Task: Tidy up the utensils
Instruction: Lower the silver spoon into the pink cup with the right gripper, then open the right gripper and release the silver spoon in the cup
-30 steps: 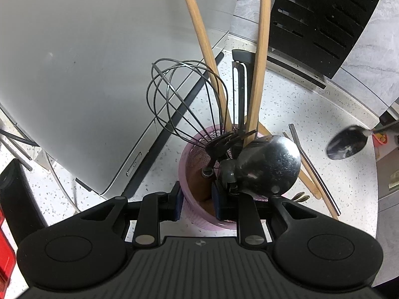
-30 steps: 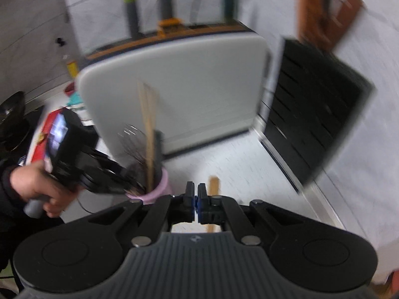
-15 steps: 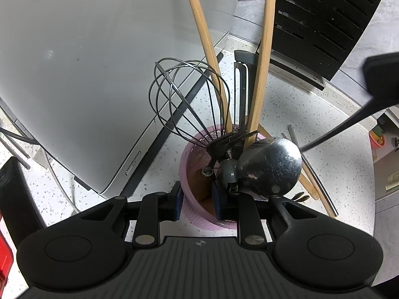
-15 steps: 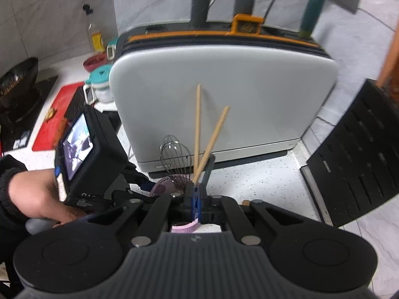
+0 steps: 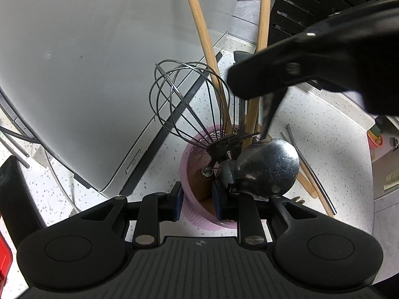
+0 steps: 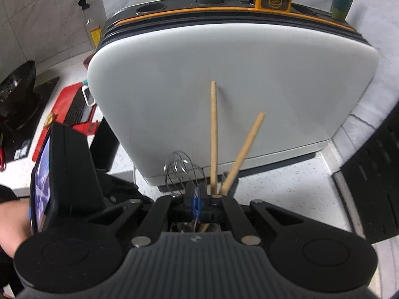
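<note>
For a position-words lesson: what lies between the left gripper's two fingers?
The pink cup's wall: the left gripper has one finger inside, one outside. Left wrist view.

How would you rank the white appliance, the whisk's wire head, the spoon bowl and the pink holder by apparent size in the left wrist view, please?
1. White appliance, by far the largest.
2. Whisk's wire head.
3. Spoon bowl and pink holder: too close to rank, since the holder is partly hidden and the spoon bowl sits nearer the camera.

A white speckled countertop (image 5: 324,124) runs to grey marbled wall tiles (image 6: 49,12), with a big pale appliance (image 6: 249,87) trimmed in orange standing on it, a black slotted rack (image 5: 311,5) leaning nearby and a red mat (image 6: 72,109) off to the side.
</note>
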`<state>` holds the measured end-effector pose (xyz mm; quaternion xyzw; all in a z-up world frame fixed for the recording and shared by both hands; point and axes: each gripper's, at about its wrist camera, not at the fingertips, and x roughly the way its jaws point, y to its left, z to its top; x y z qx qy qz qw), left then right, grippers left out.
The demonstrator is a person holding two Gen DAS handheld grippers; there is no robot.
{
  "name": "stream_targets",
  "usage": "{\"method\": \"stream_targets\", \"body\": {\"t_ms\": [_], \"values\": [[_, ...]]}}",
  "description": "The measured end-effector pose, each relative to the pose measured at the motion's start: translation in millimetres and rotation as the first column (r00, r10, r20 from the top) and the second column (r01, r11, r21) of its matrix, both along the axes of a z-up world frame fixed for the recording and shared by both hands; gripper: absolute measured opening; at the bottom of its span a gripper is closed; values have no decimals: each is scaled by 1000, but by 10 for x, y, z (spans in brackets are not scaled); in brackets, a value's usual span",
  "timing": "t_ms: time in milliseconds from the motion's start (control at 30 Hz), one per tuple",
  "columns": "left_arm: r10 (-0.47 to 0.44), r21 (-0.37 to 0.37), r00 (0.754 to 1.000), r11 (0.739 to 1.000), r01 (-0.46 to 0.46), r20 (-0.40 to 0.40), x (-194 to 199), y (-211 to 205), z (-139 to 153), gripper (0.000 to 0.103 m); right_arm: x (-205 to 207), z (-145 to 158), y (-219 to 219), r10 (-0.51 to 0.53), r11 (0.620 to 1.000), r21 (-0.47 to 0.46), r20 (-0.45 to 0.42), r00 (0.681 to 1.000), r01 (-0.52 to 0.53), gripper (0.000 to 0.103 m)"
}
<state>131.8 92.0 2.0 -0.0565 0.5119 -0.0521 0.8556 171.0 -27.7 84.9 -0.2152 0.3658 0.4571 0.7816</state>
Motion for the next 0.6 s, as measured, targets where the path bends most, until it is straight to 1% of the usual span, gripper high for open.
{"method": "stream_targets", "body": {"t_ms": [67,200,367,400,500,533,600], "values": [[-2,-2,1000,1000,2,-2,11,10,-2,27,39,-53,14,-5,1000,9,-18,1000,6,0],[3,-8,1000,1000,-3,1,29,42,-1,27,99,-89,-10,-19,998,62,-60,998,22,0],[12,-31,1000,999,-12,-2,31,98,11,27,106,-110,-80,-27,992,117,-75,997,36,0],[12,-32,1000,999,-12,-2,35,100,11,27,100,-93,-118,-29,990,136,-71,997,38,3],[15,-34,1000,999,-15,-5,47,114,5,27,41,19,-294,-34,973,224,-70,997,49,6],[16,-33,1000,999,-16,-6,56,114,4,27,16,55,-364,-41,967,247,-63,997,56,11],[18,-33,1000,999,-18,-5,57,102,-7,27,-26,99,-508,-61,959,274,-40,997,70,15]]}}
